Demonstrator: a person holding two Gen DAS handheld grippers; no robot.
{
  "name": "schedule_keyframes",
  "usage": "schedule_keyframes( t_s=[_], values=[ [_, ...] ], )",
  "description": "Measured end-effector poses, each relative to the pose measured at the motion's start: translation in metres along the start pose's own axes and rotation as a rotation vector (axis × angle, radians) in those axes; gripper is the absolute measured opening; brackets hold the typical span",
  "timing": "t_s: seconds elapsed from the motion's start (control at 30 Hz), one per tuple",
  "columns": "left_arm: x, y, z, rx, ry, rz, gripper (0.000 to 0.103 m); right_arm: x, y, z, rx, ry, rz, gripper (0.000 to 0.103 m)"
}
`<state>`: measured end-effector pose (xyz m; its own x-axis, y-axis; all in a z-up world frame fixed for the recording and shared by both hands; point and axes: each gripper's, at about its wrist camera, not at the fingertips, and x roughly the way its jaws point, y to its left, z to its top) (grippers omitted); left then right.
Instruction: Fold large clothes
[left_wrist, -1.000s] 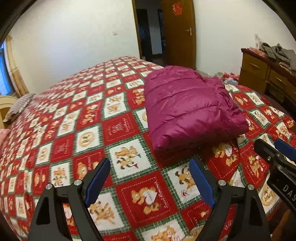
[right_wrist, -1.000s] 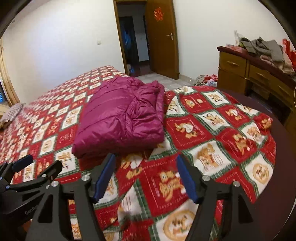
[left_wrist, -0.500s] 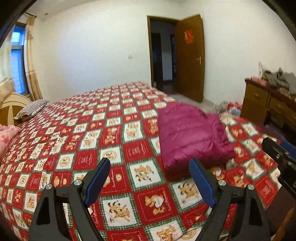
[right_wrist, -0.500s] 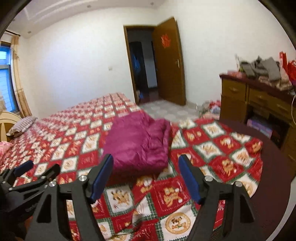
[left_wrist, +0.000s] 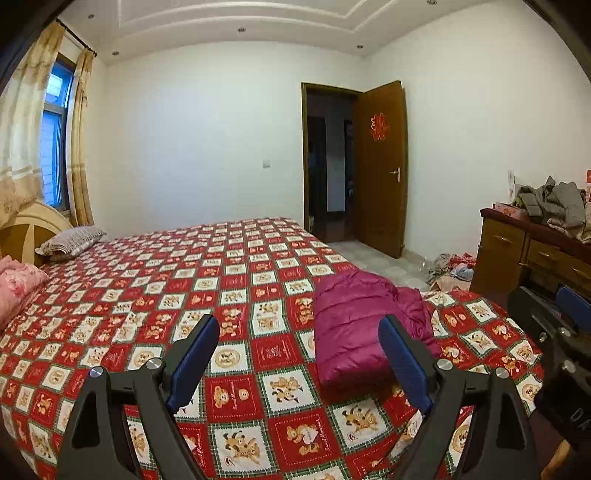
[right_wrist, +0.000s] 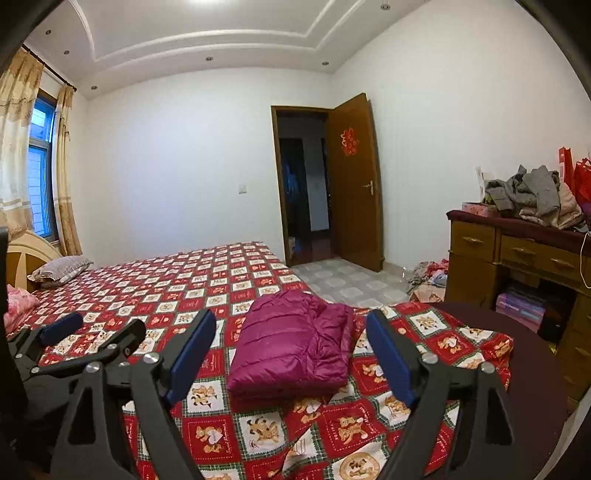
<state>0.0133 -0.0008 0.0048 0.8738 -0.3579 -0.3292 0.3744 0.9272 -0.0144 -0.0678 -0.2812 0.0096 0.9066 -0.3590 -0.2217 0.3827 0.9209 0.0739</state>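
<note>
Jacket (right_wrist: 291, 343), magenta, puffy, lies folded into a compact block on the bed (right_wrist: 207, 273), near its foot corner, long axis running away from both tools. Right gripper (right_wrist: 291, 354) frames it almost dead ahead; jaws have just been opening, nothing between the pads. Left gripper (left_wrist: 299, 363) spread wide, empty; jacket sits ahead and to its right, so the right hand looks nearer. Quilt left of the jacket is bare, open room. Bed edge and dresser (right_wrist: 517, 258) lie right of it.

You've got one folded magenta puffer jacket (right_wrist: 291, 347), one red teddy-bear patchwork bedspread (left_wrist: 236, 280), two pillows: striped grey (left_wrist: 72, 239), pink floral (left_wrist: 16, 284), and two black blue-padded grippers: left (left_wrist: 300, 360), right (right_wrist: 291, 352).
</note>
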Motion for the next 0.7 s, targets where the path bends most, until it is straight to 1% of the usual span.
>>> schedule_keyframes(
  t_s=[0.27, 0.7],
  values=[
    [-0.0034, -0.0039, 0.0011, 0.014, -0.008, -0.011, 0.090, -0.0022, -0.0082, -0.0001, 0.030, -0.006, -0.005, 0.086],
    [-0.0067, -0.0066, 0.0000, 0.023, -0.017, -0.011, 0.091, -0.0012, -0.0094, -0.0008, 0.033, 0.001, -0.002, 0.086]
  ],
)
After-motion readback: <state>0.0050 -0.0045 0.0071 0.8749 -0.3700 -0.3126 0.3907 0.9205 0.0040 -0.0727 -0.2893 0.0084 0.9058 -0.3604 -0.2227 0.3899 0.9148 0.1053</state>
